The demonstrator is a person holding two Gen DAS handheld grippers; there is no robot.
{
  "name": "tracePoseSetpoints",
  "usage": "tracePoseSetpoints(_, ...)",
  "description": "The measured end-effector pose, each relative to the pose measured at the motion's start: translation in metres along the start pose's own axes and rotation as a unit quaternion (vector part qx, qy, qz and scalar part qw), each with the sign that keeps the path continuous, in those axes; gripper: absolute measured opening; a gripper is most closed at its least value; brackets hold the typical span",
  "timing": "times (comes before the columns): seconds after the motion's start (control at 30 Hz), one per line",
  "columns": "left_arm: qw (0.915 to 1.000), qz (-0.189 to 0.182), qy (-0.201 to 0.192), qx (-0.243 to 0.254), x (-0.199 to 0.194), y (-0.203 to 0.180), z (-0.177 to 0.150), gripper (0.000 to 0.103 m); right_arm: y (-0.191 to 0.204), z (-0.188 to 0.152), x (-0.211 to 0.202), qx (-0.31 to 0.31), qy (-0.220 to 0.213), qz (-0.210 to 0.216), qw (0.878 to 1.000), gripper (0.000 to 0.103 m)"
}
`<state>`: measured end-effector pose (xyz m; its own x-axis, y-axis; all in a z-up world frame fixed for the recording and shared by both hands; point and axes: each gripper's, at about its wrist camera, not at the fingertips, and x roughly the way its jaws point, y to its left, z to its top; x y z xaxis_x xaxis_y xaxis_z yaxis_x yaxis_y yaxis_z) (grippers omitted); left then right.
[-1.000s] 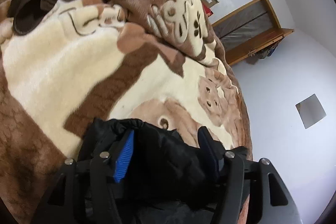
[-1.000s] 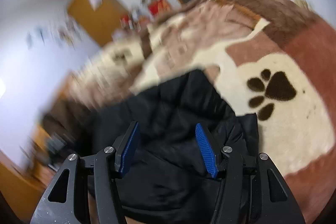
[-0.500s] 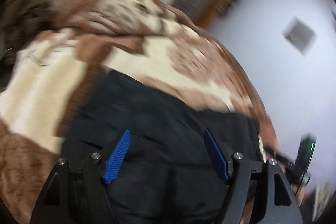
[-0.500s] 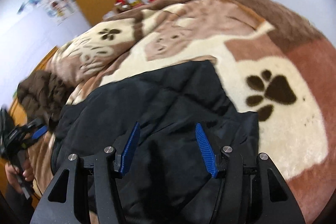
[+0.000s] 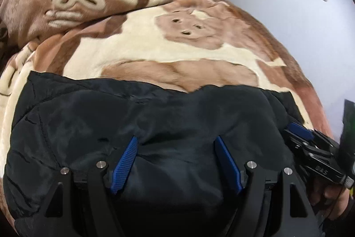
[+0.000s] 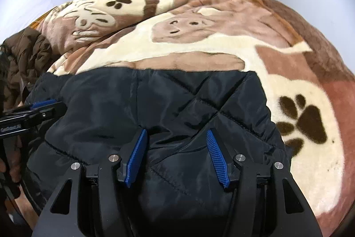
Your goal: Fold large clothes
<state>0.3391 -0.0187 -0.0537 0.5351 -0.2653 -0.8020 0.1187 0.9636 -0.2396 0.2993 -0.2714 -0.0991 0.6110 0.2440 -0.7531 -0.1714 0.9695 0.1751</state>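
Jaws wide on both our left gripper (image 5: 176,162) and right gripper (image 6: 176,156), we hover side by side over the puffy black quilted jacket (image 6: 155,103) lying crosswise on the brown bear blanket (image 6: 199,48).

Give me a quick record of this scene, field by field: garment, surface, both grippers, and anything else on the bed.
garment: black quilted jacket, spread flat
surface: brown and cream animal-print blanket
left gripper: jaws apart, over the jacket's near edge
right gripper: jaws apart, over the jacket's near edge
other clothing: brown puffy coat, heaped at the blanket's left side
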Motion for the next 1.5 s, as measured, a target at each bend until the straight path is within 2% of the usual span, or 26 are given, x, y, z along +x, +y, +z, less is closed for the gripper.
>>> tracePoseSetpoints(0.07, 0.9998, 0.013, -0.014, 0.001, -0.008, 0.008, 0.001, 0.074, -0.002, 0.000, -0.005, -0.003, -0.008, -0.010, 1.000, 0.056)
tracePoseSetpoints(0.13, 0.9984, 0.048, -0.030, 0.004, -0.014, 0.023, 0.003, 0.074, -0.008, 0.001, -0.006, 0.004, -0.013, -0.014, 1.000, 0.056)
tracePoseSetpoints(0.27, 0.9946, 0.096, -0.031, -0.025, -0.009, 0.070, 0.008, 0.073, -0.027, 0.006, 0.009, 0.044, -0.001, -0.035, 0.998, 0.056)
tracePoseSetpoints(0.43, 0.9946, 0.100, -0.021, -0.014, 0.018, 0.086, 0.005, 0.072, -0.039, 0.007, 0.038, 0.064, 0.022, -0.050, 0.996, 0.056)
tracePoseSetpoints(0.63, 0.9945, 0.092, -0.033, -0.037, 0.035, 0.095, 0.002, 0.072, -0.051, 0.003, 0.055, 0.084, 0.028, -0.057, 0.994, 0.056)
tracePoseSetpoints(0.87, 0.9935, 0.098, -0.044, -0.037, 0.043, 0.095, -0.005, 0.072, -0.051, -0.001, 0.061, 0.080, 0.026, -0.065, 0.994, 0.056)
tracePoseSetpoints(1.0, 0.9929, 0.110, -0.034, -0.030, 0.043, 0.092, -0.001, 0.072, -0.049, 0.002, 0.061, 0.075, 0.035, -0.073, 0.994, 0.056)
tracePoseSetpoints(1.1, 0.9921, 0.121, -0.025, -0.024, 0.029, 0.086, 0.003, 0.071, -0.047, 0.008, 0.046, 0.073, 0.039, -0.077, 0.994, 0.056)
tracePoseSetpoints(1.2, 0.9932, 0.106, -0.037, -0.030, 0.001, 0.079, 0.005, 0.069, -0.038, 0.013, 0.016, 0.071, 0.013, -0.081, 0.994, 0.056)
tracePoseSetpoints(1.3, 0.9942, 0.078, -0.072, -0.020, -0.032, 0.057, 0.007, 0.069, -0.015, 0.018, -0.027, 0.063, -0.043, -0.050, 0.996, 0.056)
tracePoseSetpoints(1.37, 0.9945, 0.050, -0.092, -0.008, -0.048, 0.035, 0.005, 0.069, 0.005, 0.016, -0.042, 0.050, -0.065, -0.023, 0.996, 0.056)
tracePoseSetpoints(1.43, 0.9949, 0.034, -0.094, 0.011, -0.047, 0.013, 0.000, 0.069, 0.026, 0.011, -0.035, 0.025, -0.052, -0.006, 0.998, 0.056)
tracePoseSetpoints(1.5, 0.9961, 0.032, -0.079, 0.024, -0.033, 0.000, -0.003, 0.068, 0.037, 0.004, -0.013, 0.014, -0.019, 0.002, 1.000, 0.056)
